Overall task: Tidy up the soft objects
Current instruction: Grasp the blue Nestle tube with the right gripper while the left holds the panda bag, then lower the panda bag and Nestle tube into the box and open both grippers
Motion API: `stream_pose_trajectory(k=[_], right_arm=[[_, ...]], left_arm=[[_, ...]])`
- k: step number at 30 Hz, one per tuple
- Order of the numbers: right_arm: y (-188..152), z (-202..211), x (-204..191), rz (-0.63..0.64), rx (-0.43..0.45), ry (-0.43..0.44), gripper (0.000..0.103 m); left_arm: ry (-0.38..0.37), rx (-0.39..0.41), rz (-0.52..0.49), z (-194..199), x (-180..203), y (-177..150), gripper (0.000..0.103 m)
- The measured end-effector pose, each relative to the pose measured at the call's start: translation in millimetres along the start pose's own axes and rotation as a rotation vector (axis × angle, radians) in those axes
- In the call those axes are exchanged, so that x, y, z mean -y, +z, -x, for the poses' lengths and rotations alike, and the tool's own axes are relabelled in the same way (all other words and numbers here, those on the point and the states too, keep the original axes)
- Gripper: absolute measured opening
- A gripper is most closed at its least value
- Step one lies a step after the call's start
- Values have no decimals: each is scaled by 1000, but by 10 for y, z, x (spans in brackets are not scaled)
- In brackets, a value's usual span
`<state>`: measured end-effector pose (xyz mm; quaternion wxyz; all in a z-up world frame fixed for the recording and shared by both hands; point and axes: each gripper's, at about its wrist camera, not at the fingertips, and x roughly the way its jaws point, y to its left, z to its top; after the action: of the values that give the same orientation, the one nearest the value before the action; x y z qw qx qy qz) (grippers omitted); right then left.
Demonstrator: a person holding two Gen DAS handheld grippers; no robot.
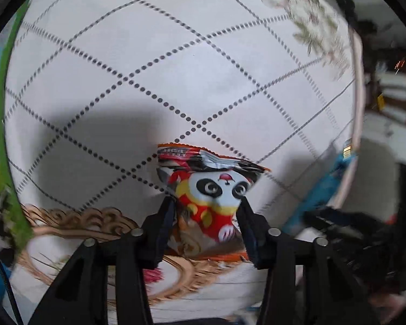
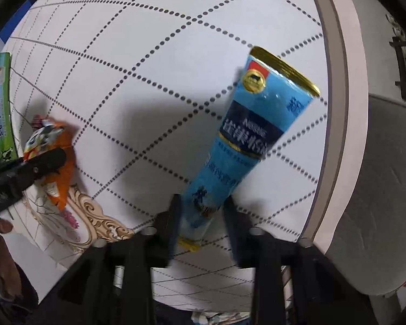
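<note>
Two soft packages are held at once, one in each gripper, above a white tablecloth printed with a dotted diamond grid. The left gripper has its fingers closed against the lower sides of a small panda snack packet, red and orange, pinching its waist so that the crimped top edge stands free beyond the fingertips. The packet looks raised off the cloth, though contact underneath is hidden. The right gripper has its fingers drawn in around the narrow cap end of a blue Nestlé tube, whose wide gold-crimped tail points away toward the table's pale edge. Holding the firmer narrow end probably keeps the tube from folding. Seen from the right wrist, the left gripper and its packet sit off to the left, near a green milk carton. Both items appear to be in transit for sorting; no bin or destination is visible.
</note>
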<state>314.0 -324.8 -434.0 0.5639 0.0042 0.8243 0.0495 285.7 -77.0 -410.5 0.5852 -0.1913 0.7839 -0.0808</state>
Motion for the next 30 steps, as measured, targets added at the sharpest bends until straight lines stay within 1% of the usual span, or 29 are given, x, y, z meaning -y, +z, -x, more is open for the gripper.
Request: stream_pose_trajectory(k=[2, 4, 6, 8, 9, 10, 11, 12, 13, 14, 15, 17, 20, 23, 25, 27, 30], right_arm=[[-43, 54, 3, -14, 29, 26, 60], [-61, 81, 23, -44, 44, 43, 61], [-70, 64, 78, -82, 53, 64, 61], [-50, -8, 137, -118, 61, 68, 61], [-47, -48, 142, -133, 69, 64, 61], [-66, -105, 159, -149, 79, 52, 62], [-74, -91, 145, -166, 103, 46, 61], [-68, -61, 117, -179, 136, 25, 50], [-47, -12, 113, -181, 164, -9, 41], [-42, 15, 60, -178, 191, -56, 20], [-46, 18, 23, -179, 201, -66, 19], [-61, 20, -54, -173, 203, -69, 16], [-169, 117, -197, -147, 213, -25, 15], [-367, 432, -437, -106, 264, 37, 15], [-504, 685, -650, -72, 302, 93, 15], [-678, 981, -905, -32, 348, 156, 15], [-905, 1369, -1444, 42, 411, 222, 15]], left_arm=[[0, 15, 9, 56, 4, 13, 53], [8, 14, 1, 83, 6, 32, 54], [16, -13, -10, 41, 46, 71, 54], [43, -28, -18, -59, 255, 121, 54], [66, -25, -27, -120, 306, 110, 56], [98, 7, -46, -139, 393, 118, 56], [134, 31, -66, -120, 463, 40, 55], [192, 57, -99, -141, 541, 10, 51], [227, 72, -121, -178, 569, 6, 48], [259, 86, -144, -214, 626, -13, 41], [282, 99, -164, -257, 678, -39, 39], [283, 116, -162, -299, 681, -88, 38], [238, 138, -138, -238, 625, -212, 38], [181, 195, -129, 66, 525, -378, 37], [136, 242, -129, 411, 410, -523, 37], [109, 305, -130, 858, 205, -667, 37], [117, 401, -128, 1571, -165, -802, 38]])
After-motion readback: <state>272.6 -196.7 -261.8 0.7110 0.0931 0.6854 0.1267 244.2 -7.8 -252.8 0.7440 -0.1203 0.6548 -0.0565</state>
